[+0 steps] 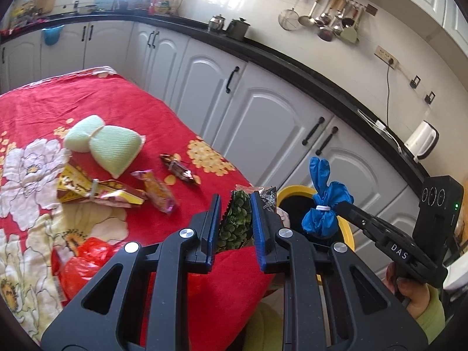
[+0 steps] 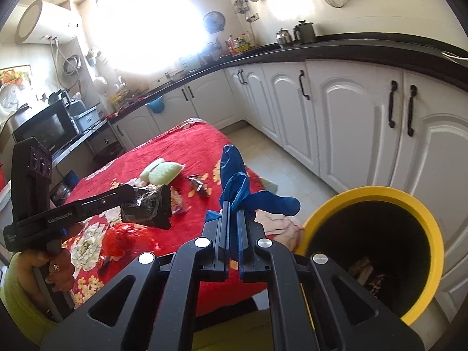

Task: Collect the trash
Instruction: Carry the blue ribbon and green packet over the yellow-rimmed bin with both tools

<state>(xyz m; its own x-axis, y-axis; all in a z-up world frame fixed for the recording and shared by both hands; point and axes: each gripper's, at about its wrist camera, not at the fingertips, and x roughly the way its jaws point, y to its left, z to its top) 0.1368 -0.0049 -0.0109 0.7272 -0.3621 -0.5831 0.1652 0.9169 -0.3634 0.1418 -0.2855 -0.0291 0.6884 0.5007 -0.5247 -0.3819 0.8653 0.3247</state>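
Observation:
My left gripper (image 1: 235, 204) is shut on a snack packet (image 1: 237, 222) printed with green peas, held above the table's near corner. In the right wrist view this packet (image 2: 146, 207) hangs in the left gripper (image 2: 133, 191) over the red cloth. My right gripper (image 2: 233, 213) is shut on a blue glove bundle (image 2: 234, 181) tied with a white band. From the left wrist, the bundle (image 1: 321, 207) hangs in the right gripper (image 1: 340, 207) above the yellow-rimmed bin (image 1: 292, 189). The bin (image 2: 380, 191) stands open beside the table, with some wrappers at its bottom.
On the red floral tablecloth (image 1: 117, 102) lie a pale green pad (image 1: 105, 143), a yellow wrapper (image 1: 96, 193), an orange wrapper (image 1: 158, 193), a brown candy wrapper (image 1: 178, 169) and a red plastic bag (image 1: 84, 263). White cabinets (image 1: 263, 111) run behind the bin.

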